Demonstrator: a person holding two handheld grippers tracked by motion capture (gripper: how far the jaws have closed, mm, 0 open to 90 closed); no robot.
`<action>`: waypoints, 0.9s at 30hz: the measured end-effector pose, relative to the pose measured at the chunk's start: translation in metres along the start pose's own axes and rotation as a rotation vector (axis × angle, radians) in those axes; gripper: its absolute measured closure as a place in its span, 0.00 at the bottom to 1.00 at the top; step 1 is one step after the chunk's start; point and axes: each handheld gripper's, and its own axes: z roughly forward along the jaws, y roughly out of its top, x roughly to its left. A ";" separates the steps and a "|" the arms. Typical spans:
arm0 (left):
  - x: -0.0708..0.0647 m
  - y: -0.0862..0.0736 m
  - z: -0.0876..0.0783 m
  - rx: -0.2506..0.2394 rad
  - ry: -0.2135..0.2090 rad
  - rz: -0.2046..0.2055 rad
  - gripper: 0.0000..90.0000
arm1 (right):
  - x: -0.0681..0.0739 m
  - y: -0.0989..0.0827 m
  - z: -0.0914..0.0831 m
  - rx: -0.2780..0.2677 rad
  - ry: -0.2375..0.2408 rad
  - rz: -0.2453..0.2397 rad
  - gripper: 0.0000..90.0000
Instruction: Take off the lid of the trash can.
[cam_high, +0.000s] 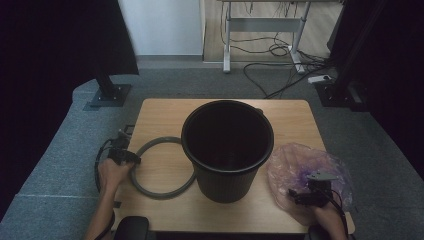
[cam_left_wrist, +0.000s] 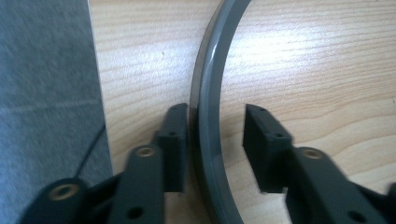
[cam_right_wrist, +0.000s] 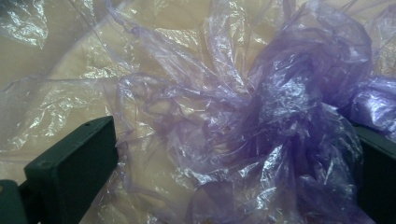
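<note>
A grey plastic ring (cam_high: 161, 193) lies flat on the wooden table (cam_high: 160, 112), left of a black ribbed bucket (cam_high: 227, 150) that stands upright at the middle. My left gripper (cam_high: 125, 156) is at the ring's left side, by the table's left edge. In the left gripper view the ring (cam_left_wrist: 208, 84) runs between the jaws of my left gripper (cam_left_wrist: 217, 113); the left jaw touches it, the right stands apart, so the grip is open. A crumpled purple plastic bag (cam_high: 300, 160) lies at the right. My right gripper (cam_right_wrist: 233, 130) stands wide open around the bag's bunched part (cam_right_wrist: 289, 102).
Grey carpet (cam_left_wrist: 46, 93) lies just beyond the table's left edge. Behind the table are two black stand bases (cam_high: 107, 95), a white desk frame (cam_high: 227, 40) and loose cables (cam_high: 280, 50) on the floor. The bucket looks dark inside.
</note>
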 end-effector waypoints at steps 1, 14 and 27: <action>-0.001 -0.001 0.000 -0.012 0.005 0.006 0.65 | 0.000 0.000 0.000 0.000 0.001 0.000 0.00; -0.015 -0.028 0.010 -0.223 0.086 0.153 0.43 | 0.000 0.000 0.000 0.000 0.001 0.002 0.00; -0.024 -0.055 0.025 -0.424 0.092 0.185 0.15 | 0.000 0.000 0.000 0.000 0.001 0.001 0.00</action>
